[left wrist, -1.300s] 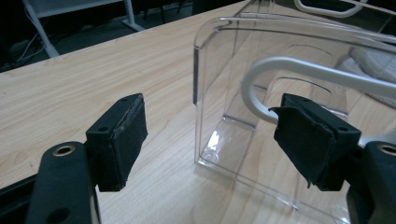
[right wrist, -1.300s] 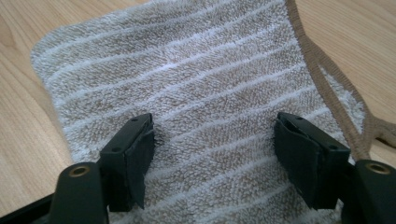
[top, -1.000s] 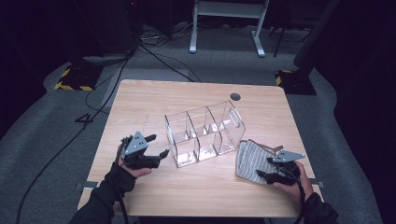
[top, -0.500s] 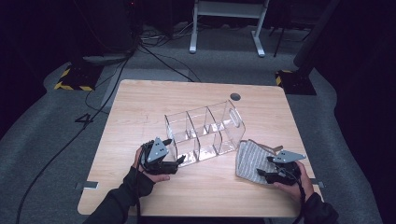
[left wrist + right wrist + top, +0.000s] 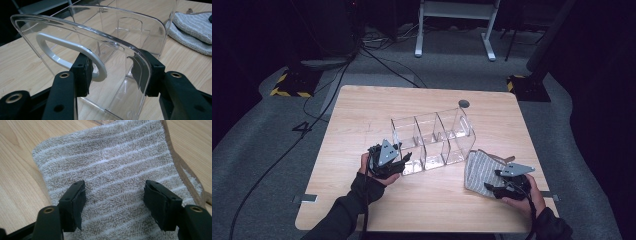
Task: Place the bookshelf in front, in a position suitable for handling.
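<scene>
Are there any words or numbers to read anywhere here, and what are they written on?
"4" in white, on the grey carpet floor left of the light wooden table.
No writing can be read on the clear plastic divided organizer, the grey striped towel or either black gripper.

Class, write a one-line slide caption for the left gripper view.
Left gripper has just been closing its jaws on the end wall of a clear plastic organizer, by its white handle; a striped towel lies beyond.
</scene>
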A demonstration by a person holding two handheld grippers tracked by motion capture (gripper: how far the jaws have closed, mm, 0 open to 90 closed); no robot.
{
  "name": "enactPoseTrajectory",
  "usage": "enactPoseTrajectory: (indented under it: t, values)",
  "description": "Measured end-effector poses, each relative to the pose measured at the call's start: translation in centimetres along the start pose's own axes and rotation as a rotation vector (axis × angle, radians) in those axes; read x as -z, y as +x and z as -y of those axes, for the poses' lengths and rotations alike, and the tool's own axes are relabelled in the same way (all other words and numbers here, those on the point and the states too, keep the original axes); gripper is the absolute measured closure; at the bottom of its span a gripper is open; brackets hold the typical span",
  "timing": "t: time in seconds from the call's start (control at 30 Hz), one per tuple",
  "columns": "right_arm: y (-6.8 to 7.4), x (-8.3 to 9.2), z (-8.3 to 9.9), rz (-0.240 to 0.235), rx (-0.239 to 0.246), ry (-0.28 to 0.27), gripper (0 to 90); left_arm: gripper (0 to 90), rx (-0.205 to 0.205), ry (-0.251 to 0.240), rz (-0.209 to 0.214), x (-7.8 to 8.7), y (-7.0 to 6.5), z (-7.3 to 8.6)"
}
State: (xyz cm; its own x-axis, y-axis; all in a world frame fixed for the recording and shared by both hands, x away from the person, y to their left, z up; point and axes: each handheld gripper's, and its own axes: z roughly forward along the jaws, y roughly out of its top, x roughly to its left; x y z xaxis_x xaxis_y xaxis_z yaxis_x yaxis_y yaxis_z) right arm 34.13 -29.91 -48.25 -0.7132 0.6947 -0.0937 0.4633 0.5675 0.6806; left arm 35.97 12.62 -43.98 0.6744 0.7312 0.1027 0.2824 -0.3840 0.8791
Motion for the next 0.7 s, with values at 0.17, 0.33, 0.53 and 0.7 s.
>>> enactPoseTrajectory:
  t: [0.17,0.33,0.53,0.7]
  values:
    - [-0.1,0.0,0.2,-0.006,-0.009,-0.005,34.4,51.8,-0.009,0.004,0.014,-1.2,0.3,-0.7]
    - [-0.2,0.1,0.4,-0.011,-0.012,-0.004,35.3,52.0,-0.035,-0.001,0.076,-2.7,0.5,-1.6]
    - [0.0,0.4,0.6,-0.047,0.004,-0.009,38.9,52.1,-0.054,-0.006,0.133,-3.5,0.5,-2.0]
    - [0.6,0.6,0.4,-0.085,0.04,-0.01,38.8,52.0,-0.053,-0.008,0.156,-3.4,0.3,-2.0]
